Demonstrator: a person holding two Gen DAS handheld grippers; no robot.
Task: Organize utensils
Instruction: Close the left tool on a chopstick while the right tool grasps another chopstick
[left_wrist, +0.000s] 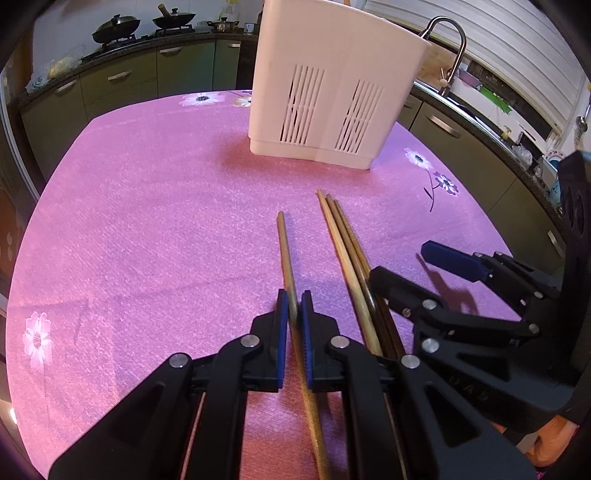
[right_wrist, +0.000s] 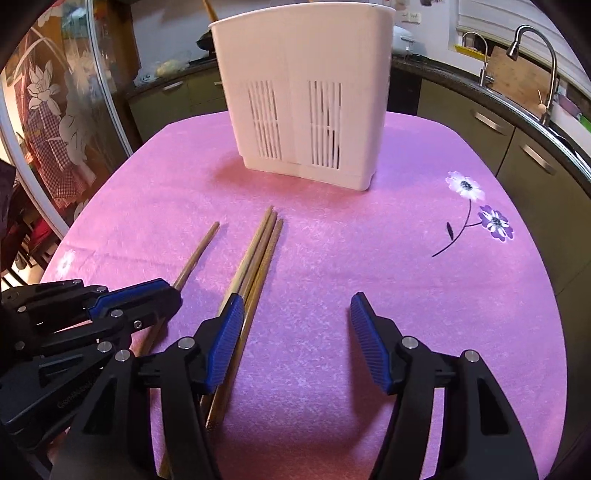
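Black, blue-padded left tongs (left_wrist: 294, 308) slant down toward the bench (left_wrist: 147, 229), their pads pressed onto a single wooden chopstick (left_wrist: 286, 251) that runs out ahead between them, its tip aimed at the white utensil holder (left_wrist: 332, 92). Just beside them on the right, the right tongs (right_wrist: 297, 325) point down at a similar slant with their fingers spread wide and nothing between them; in the right wrist view the left pad (right_wrist: 225, 332) sits over a bundle of three chopsticks (right_wrist: 258, 247), and whether it touches them I cannot tell. That bundle lies flat on the pink flowered cloth, its sticks side by side and touching, near the pinched stick but apart from it. All four are slim and light brown, one of the bundle darker. Upright beyond them stands the holder, slotted on its front.
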